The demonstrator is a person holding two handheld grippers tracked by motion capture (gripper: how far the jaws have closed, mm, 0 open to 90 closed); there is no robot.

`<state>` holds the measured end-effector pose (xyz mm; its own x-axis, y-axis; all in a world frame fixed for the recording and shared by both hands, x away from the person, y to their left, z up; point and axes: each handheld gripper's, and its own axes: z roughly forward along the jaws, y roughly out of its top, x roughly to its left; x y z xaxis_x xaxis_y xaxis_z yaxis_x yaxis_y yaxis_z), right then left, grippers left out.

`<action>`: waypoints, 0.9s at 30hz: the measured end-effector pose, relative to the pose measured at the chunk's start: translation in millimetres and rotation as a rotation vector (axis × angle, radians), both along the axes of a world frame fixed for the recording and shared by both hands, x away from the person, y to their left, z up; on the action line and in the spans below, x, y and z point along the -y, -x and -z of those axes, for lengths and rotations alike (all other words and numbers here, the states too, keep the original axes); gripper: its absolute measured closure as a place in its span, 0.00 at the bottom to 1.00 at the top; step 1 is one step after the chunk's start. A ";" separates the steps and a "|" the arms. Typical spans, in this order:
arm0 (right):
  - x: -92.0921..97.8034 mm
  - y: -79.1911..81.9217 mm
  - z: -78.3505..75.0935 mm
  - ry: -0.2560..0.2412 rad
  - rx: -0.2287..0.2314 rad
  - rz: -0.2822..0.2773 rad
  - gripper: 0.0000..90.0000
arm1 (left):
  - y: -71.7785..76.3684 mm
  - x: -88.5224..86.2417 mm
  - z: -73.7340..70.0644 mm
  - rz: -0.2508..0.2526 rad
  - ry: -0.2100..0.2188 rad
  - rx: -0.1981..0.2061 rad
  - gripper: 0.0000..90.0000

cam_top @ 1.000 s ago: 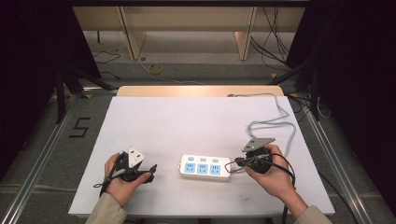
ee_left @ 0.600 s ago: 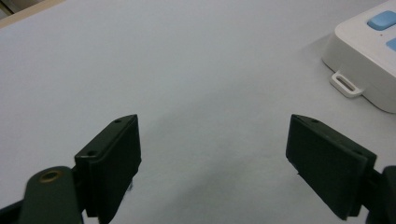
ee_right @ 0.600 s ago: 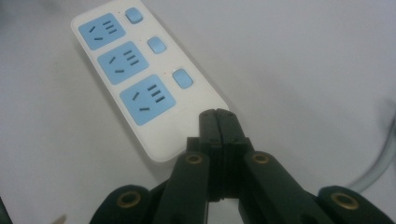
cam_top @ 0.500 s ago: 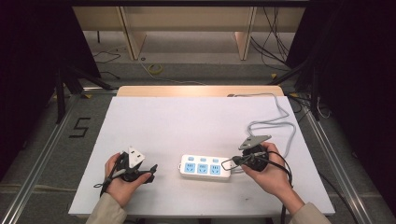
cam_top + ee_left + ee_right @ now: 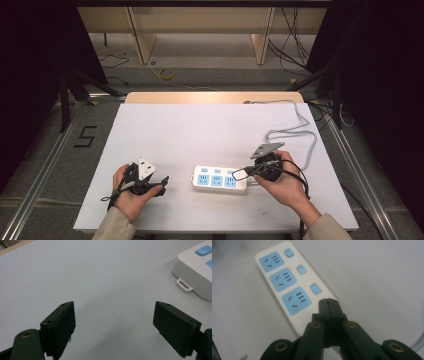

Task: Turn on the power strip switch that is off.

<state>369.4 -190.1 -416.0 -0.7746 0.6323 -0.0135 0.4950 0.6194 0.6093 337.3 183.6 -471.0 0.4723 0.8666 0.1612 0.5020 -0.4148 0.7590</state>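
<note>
A white plastic three-socket power strip with light-blue socket faces and three light-blue switch buttons lies flat on the white bench, near its front edge and slightly right of centre. Its grey cable leaves the right end, loops on the bench and runs off towards the far edge.

Right hand-held gripper: held in the person's right hand at the right end of the strip. In the right gripper view its jaws are pressed together with nothing between them, tips over the strip's end, just beside the nearest switch button. Contact with the casing cannot be told.

Left hand-held gripper: held in the left hand low over the bench, left of the strip and apart from it, pointing towards it. In the left gripper view the jaws stand spread wide with bare bench between them; the strip's left end with its small mounting tab shows at the upper right.
</note>
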 end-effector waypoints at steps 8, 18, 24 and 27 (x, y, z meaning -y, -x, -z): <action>-6.9 -2.5 -0.3 0.003 -0.012 -0.009 1.00 | 0.3 0.9 -0.4 0.006 -0.002 0.004 0.20; -15.3 -5.1 0.2 0.011 -0.017 -0.025 1.00 | 0.3 1.4 -0.3 0.008 -0.005 0.002 0.20; -19.5 -7.4 -0.7 0.013 -0.018 -0.035 1.00 | 0.3 1.4 -0.3 0.008 -0.005 0.002 0.20; -21.4 -9.0 -0.9 0.016 -0.018 -0.040 1.00 | 0.4 1.5 -0.3 0.008 -0.005 0.003 0.20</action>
